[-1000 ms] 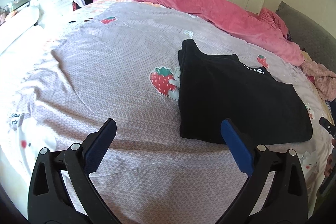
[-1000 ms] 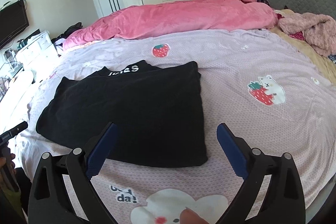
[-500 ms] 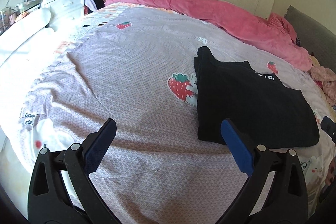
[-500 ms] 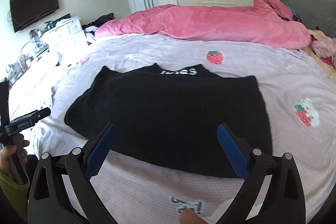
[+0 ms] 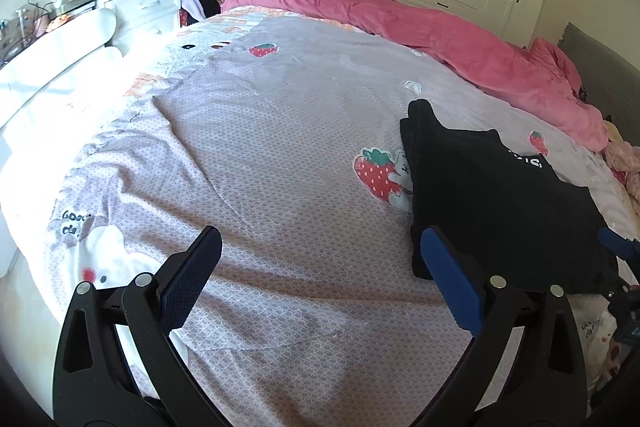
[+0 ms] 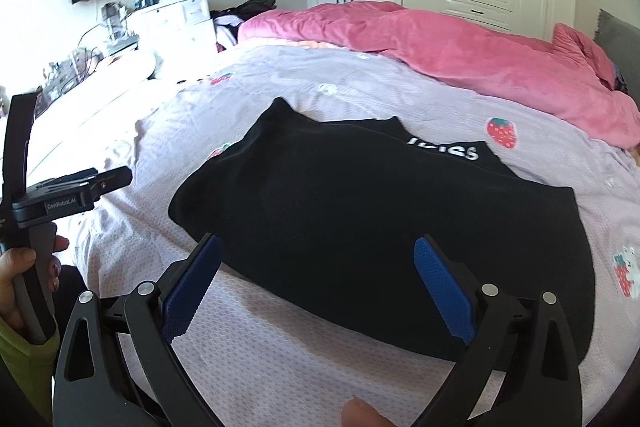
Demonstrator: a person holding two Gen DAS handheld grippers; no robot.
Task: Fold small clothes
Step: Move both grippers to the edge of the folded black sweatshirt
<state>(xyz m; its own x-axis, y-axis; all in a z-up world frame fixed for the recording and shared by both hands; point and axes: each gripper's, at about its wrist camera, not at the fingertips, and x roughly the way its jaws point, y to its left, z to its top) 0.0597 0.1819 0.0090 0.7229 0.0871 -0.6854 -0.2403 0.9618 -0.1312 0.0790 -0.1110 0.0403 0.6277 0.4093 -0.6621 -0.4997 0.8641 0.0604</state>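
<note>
Black folded garment [image 6: 380,227] lies flat on the bed [image 5: 260,167], its long axis running left to right. Right gripper [image 6: 316,283], fingers spread and empty, hovers at its near edge; left gripper [image 5: 320,275], equally agape, sits left of it, likely farther.

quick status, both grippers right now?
Left gripper: jaws open, holding nothing, over the lilac strawberry-print bedsheet.
Right gripper: jaws open, holding nothing, before the folded black knit garment.
</note>
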